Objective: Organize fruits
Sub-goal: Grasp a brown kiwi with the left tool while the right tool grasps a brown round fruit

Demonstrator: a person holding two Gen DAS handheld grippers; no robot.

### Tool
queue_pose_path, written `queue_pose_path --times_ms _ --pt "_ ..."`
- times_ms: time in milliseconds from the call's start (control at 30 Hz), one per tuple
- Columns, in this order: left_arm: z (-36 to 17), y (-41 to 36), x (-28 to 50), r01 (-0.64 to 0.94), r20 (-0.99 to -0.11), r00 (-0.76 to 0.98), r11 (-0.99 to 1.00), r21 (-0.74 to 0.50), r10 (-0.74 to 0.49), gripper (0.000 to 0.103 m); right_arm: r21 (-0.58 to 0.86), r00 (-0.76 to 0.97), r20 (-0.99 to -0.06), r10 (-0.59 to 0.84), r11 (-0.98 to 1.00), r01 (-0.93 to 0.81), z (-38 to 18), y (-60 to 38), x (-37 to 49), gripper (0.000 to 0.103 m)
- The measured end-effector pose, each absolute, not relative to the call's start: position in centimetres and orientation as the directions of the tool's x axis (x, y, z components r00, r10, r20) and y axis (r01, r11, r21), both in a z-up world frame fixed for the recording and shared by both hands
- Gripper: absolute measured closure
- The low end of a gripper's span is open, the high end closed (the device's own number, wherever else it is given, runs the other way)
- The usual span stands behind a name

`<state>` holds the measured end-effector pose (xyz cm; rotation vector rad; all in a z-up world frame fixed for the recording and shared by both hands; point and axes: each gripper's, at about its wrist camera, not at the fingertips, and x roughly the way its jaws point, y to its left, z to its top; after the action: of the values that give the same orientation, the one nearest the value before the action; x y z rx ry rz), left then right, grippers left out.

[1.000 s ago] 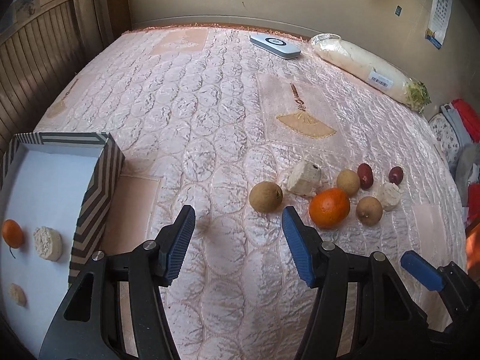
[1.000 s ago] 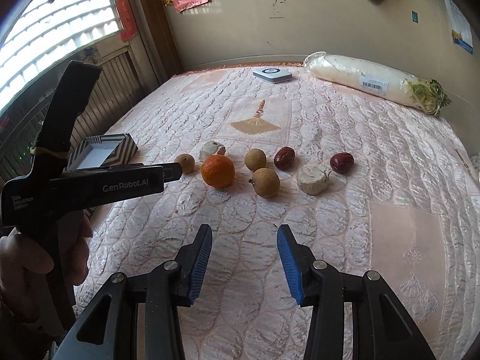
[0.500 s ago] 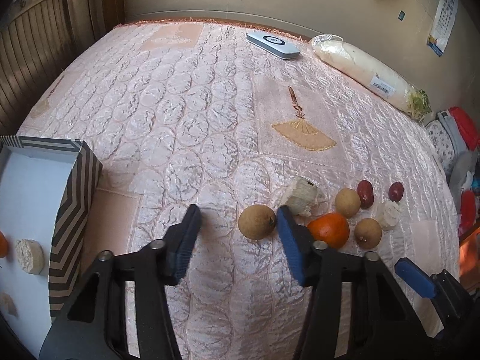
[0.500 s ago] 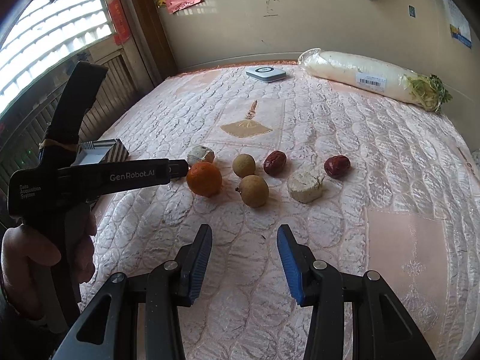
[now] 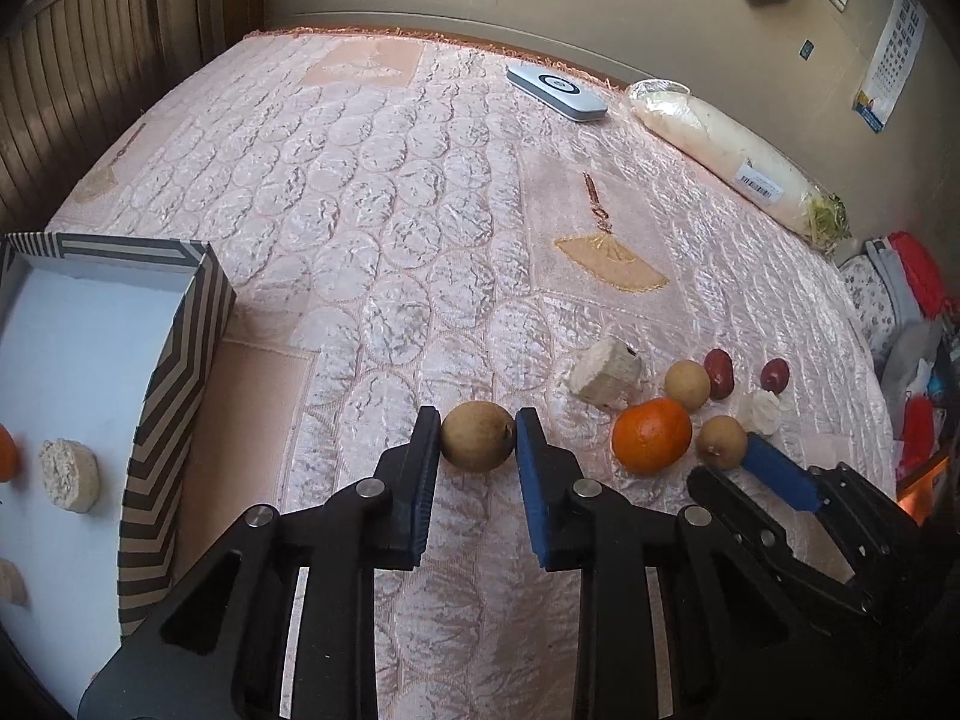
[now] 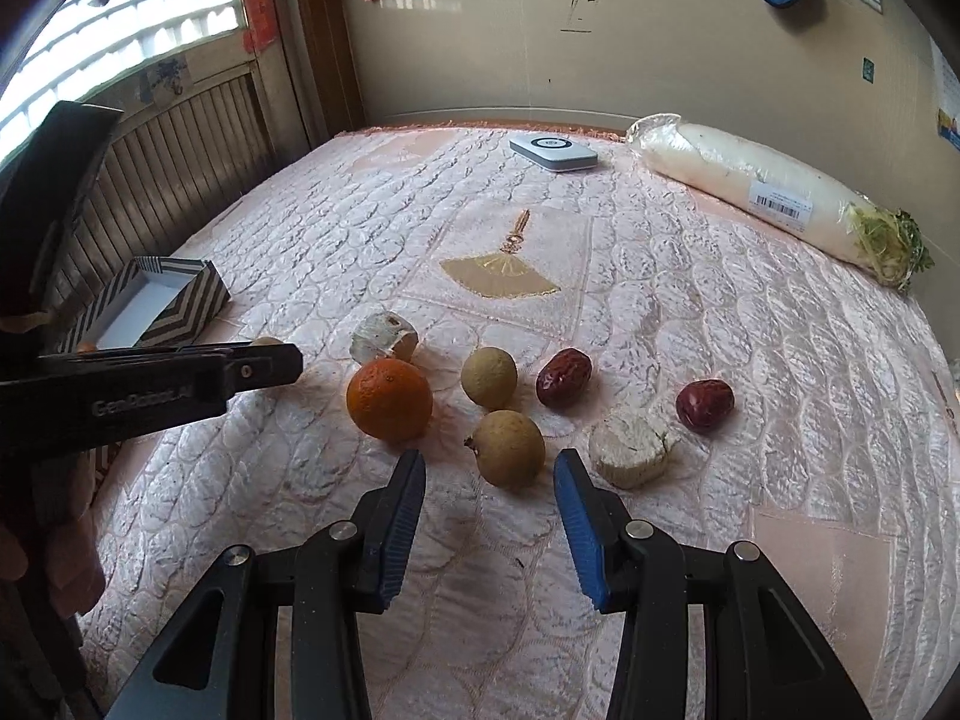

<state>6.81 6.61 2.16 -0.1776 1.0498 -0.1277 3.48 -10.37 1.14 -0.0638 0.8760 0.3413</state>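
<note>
My left gripper is shut on a brown longan that rests on the quilted bed. To its right lie an orange, two more longans, two red dates and pale chunks. My right gripper is open, its fingers on either side of another longan, apart from it. The orange lies left of it, a pale chunk right. The striped box at left holds a pale chunk and an orange.
A wrapped white radish and a flat grey device lie at the bed's far side by the wall. Wooden slats run along the left edge. Clothes are piled off the bed's right side.
My left gripper moved forward and shut on the leftmost longan. My right gripper moved forward toward the nearest longan and stayed open.
</note>
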Motion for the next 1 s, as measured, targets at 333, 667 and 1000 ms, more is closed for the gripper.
queue_pose_path --times_ms 333,667,1000 --pt "2.9 6.2 3.8 0.045 -0.838 0.516 0.983 -0.179 -0.177 0.078 0.118 0.607 -0.741 0.287 0.946 -0.303 1.4 -11.3 1.4 0.081" --pt "3.7 6.9 -0.1 0.063 -0.816 0.561 0.99 -0.123 -0.137 0.078 0.143 0.618 -0.722 0.311 0.941 -0.306 2.4 -10.8 -2.6 0.081" --pt "4.3 8.9 -3.1 0.037 -0.788 0.612 0.998 -0.056 -0.067 0.078 0.154 0.621 -0.703 0.347 0.927 -0.343 3.8 -7.9 -5.1 0.081"
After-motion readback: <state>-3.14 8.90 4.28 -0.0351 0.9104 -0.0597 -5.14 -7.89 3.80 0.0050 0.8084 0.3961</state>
